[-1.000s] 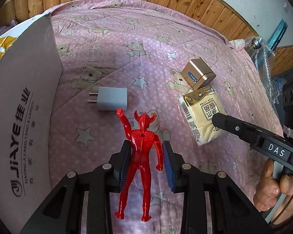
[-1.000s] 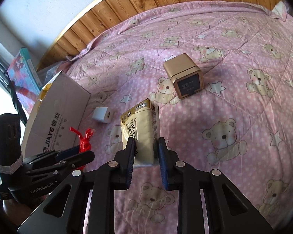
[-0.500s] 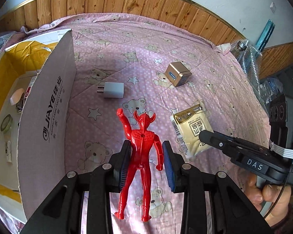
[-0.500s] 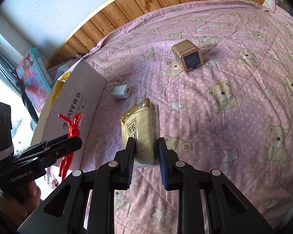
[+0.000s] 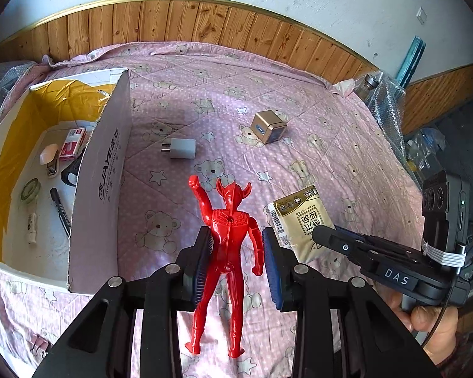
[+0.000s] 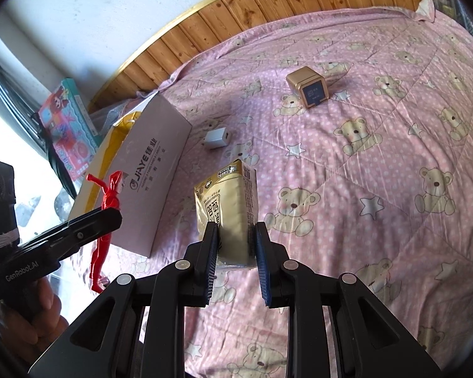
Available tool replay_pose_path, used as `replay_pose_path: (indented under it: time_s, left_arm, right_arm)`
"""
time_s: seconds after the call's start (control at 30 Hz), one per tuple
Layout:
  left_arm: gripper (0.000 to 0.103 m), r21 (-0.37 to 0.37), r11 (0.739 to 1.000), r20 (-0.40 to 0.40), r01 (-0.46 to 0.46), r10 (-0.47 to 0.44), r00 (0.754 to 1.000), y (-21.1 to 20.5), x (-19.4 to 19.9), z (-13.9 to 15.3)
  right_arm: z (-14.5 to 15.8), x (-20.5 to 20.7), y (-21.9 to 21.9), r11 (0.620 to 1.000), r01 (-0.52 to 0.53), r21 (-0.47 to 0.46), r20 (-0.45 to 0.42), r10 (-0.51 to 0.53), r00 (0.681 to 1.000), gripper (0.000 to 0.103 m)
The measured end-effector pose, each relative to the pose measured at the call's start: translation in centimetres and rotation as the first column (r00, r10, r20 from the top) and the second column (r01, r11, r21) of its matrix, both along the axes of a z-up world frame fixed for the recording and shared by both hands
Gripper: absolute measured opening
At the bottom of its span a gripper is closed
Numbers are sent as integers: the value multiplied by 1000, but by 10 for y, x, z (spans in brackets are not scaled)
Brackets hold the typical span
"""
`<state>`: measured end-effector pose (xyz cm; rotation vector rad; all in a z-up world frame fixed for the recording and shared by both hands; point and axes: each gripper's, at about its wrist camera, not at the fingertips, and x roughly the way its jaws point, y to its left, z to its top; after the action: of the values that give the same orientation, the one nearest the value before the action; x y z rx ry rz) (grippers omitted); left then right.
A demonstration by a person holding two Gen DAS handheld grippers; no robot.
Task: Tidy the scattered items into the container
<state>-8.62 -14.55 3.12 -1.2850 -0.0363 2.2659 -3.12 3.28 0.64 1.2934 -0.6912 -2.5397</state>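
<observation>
- Left wrist view: the left gripper (image 5: 236, 252) is pinching a red toy figure (image 5: 228, 245) at the waist between its two blue pads, and is holding it in the air above the pink bear-print quilt (image 5: 179, 88).
- The cardboard box (image 5: 101, 176) is standing open to the left of the figure; inside it a marker (image 5: 60, 211), a roll of tape (image 5: 30, 189) and a small pink packet (image 5: 72, 143) are lying on the bottom.
- A white charger (image 5: 181, 148) and a gold cube (image 5: 268, 126) are lying on the quilt beyond the figure, well apart from each other.
- On the right, the right gripper (image 5: 323, 236) is carrying a beige tissue pack (image 5: 301, 220); a hand is gripping its handle.
- Right wrist view: the right gripper (image 6: 236, 242) is squeezing the tissue pack (image 6: 228, 204) by its lower end, with the pack standing upright between the pads, above the quilt (image 6: 394, 157).
- The box (image 6: 148, 182) is sitting to the left, the charger (image 6: 216, 138) just beside its far corner, the gold cube (image 6: 307, 89) farther away.
- At the left edge, the left gripper (image 6: 107, 217) is holding the red figure (image 6: 105, 220) in front of the box wall.
</observation>
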Motion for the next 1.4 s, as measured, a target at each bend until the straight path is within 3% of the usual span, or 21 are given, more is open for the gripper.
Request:
replay_pose_path:
  time_s: [0.93, 1.4]
  left_arm:
    - [33, 92, 993, -97, -72, 81, 992, -61, 34, 50]
    - [33, 57, 988, -126, -144, 150, 981, -88, 24, 59]
  right_arm:
    - [39, 25, -60, 994, -96, 50, -66, 99, 993, 23]
    - [51, 11, -93, 985, -155, 72, -76, 160, 984, 24]
